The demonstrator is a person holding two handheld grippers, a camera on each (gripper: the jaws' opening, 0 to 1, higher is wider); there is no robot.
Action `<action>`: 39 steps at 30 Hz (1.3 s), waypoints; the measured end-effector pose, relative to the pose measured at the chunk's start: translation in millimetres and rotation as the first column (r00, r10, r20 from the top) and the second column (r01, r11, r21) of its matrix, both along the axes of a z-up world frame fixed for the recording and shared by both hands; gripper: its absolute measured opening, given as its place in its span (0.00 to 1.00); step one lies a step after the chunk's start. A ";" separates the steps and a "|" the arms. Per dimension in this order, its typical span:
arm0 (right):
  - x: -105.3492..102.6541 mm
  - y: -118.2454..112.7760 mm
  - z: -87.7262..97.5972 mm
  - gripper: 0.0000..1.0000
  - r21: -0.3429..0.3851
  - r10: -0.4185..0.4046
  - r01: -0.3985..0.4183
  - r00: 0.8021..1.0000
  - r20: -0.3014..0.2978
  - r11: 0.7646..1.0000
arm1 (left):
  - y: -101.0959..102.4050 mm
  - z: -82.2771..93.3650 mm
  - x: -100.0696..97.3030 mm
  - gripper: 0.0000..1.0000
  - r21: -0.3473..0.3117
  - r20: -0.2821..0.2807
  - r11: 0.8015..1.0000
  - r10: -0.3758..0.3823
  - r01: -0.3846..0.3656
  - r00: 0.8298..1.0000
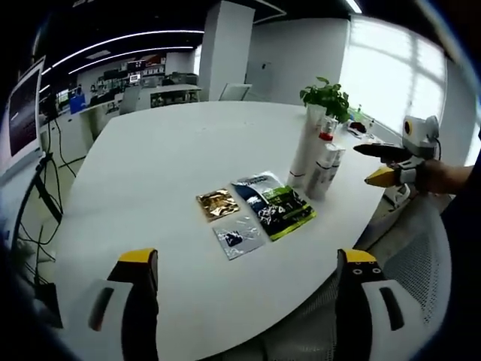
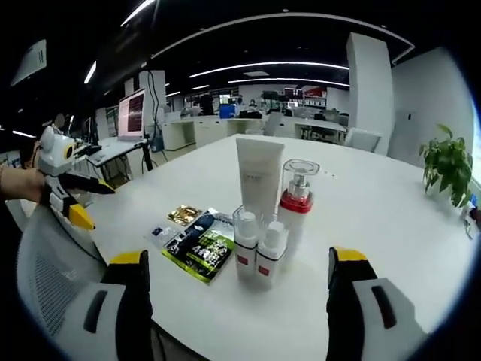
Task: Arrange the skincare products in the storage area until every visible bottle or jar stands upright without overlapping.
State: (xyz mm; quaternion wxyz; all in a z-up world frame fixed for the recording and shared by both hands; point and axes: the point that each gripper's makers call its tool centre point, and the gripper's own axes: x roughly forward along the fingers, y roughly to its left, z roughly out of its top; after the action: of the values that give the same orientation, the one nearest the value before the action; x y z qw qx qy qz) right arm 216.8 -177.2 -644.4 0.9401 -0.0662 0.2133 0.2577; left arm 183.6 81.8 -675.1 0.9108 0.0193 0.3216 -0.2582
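Near the table's right edge, a tall white tube [image 1: 306,147], a clear-capped pump bottle with a red collar [image 1: 325,135] and two small white bottles [image 1: 323,174] stand upright in a tight cluster. In the right gripper view the tube [image 2: 259,177], pump bottle [image 2: 297,199] and small bottles [image 2: 258,248] stand straight ahead. A gold sachet [image 1: 216,203], a dark blue-green sachet [image 1: 274,203] and a silver sachet [image 1: 237,237] lie flat beside them. My left gripper [image 1: 248,257] is open and holds nothing, well short of the sachets. My right gripper [image 2: 237,259] is open just before the small bottles.
The round white table [image 1: 188,143] is bare beyond the products. A potted plant [image 1: 327,98] stands at its far edge. A mesh chair back [image 2: 52,256] sits below the left gripper [image 2: 71,199]. The right gripper [image 1: 391,162] is held in a hand at the table's right side.
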 end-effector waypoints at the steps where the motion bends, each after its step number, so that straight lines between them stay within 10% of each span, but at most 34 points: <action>1: 0.8 -0.7 -0.3 0.99 0.000 0.000 0.000 1.000 -0.001 1.000 | 0.1 -0.2 0.0 0.96 0.001 0.000 1.000 0.000 0.000 1.000; 39: 0.7 -2.6 -5.1 0.97 -0.005 -0.005 0.005 1.000 -0.020 1.000 | -0.5 -3.8 -1.8 0.94 0.006 -0.014 1.000 -0.009 0.009 1.000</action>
State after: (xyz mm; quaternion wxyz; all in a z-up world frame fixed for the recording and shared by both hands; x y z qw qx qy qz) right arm 217.5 -179.8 -649.6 0.9384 -0.0654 0.2235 0.2553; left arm 181.8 81.3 -678.9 0.9072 0.0219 0.3288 -0.2615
